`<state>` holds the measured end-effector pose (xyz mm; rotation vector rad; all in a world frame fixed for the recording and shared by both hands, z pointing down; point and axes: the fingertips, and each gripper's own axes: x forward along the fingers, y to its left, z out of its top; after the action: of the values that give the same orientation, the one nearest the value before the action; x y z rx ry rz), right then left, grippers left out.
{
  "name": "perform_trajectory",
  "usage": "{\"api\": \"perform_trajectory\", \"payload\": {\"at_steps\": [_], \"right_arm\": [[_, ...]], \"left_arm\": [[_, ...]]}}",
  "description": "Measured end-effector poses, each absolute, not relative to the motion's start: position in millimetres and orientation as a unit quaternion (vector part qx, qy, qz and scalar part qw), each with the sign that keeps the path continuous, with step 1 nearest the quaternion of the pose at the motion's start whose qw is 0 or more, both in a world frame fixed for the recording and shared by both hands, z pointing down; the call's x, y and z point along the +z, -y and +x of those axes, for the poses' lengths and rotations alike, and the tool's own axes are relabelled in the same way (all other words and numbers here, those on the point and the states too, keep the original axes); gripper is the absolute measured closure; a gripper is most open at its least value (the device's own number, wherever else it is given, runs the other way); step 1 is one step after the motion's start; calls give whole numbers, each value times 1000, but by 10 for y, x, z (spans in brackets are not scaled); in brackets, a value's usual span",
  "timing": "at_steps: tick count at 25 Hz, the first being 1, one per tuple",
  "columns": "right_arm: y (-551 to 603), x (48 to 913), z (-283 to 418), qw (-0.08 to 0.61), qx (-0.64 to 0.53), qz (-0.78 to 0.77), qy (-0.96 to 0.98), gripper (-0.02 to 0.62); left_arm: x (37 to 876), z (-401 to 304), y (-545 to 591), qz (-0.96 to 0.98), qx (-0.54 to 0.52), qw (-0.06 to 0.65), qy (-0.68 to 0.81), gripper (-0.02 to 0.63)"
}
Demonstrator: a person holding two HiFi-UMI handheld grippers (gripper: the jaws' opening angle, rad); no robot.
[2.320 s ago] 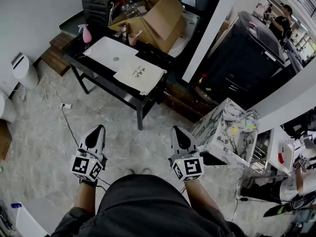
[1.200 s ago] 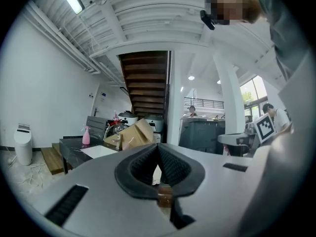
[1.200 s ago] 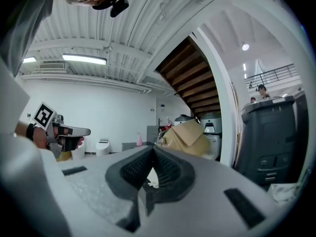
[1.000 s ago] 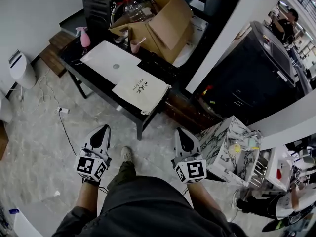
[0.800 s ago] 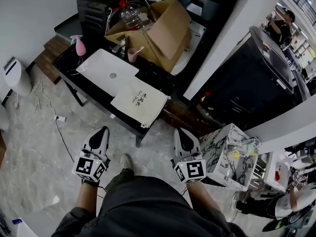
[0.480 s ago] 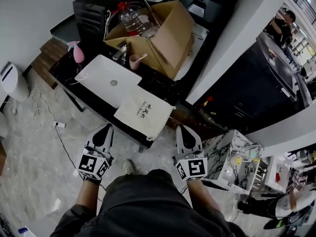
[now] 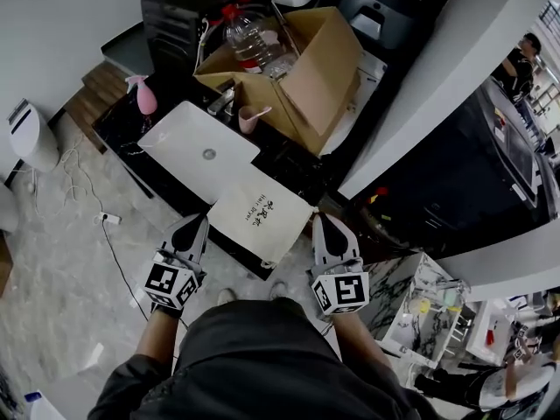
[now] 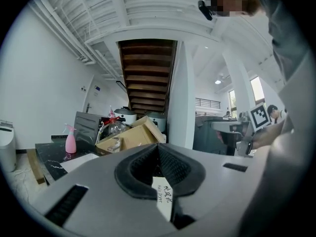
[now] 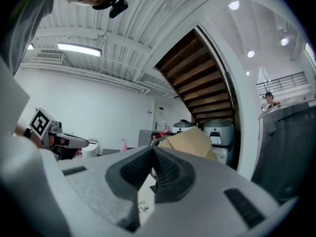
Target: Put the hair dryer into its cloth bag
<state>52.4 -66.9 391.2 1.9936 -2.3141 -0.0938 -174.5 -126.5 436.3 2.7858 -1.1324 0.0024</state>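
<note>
Cream cloth bag, print seemingly "Hair Dryer"

Cloth bag mostly hidden behind left tool, likewise behind right tool, only slivers showing

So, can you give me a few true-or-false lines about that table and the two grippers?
1. The cloth bag lies flat on the black table. True.
2. The left gripper is holding the bag. False: its jaws are shut with nothing between them.
3. The right gripper has its jaws wide open. False: they are shut and empty.
4. A pink spray bottle stands on the table. True.
5. The cardboard box is closed. False: its flaps are open, and a clear bottle shows inside.
</note>
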Motion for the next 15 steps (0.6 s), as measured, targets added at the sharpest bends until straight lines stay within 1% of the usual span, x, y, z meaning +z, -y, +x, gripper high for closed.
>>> {"api": "perform_trajectory", "payload": {"at_steps": [6, 7, 8, 10, 12, 15], "right_arm": [[878, 3909, 785, 37, -24, 640, 767, 595], [901, 3917, 823, 36, -22, 639, 768, 595], [923, 3926, 864, 35, -21, 639, 768, 595], [947, 3945, 952, 33, -17, 639, 768, 595], [937, 3971, 1068, 32, -13, 641, 766, 595], [909, 4016, 1310, 34, -8, 650, 760, 595]], "left_arm": [[4496, -1471, 1367, 921, 21, 82, 381, 602], [4536, -1396, 1383, 923, 30, 86, 375, 580], [4587, -1309, 1396, 925, 43, 89, 367, 528], [4712, -1115, 1398, 929, 74, 91, 351, 459], [4855, -903, 1361, 932, 110, 84, 335, 417], [5101, -571, 1287, 934, 167, 73, 307, 388]]}}
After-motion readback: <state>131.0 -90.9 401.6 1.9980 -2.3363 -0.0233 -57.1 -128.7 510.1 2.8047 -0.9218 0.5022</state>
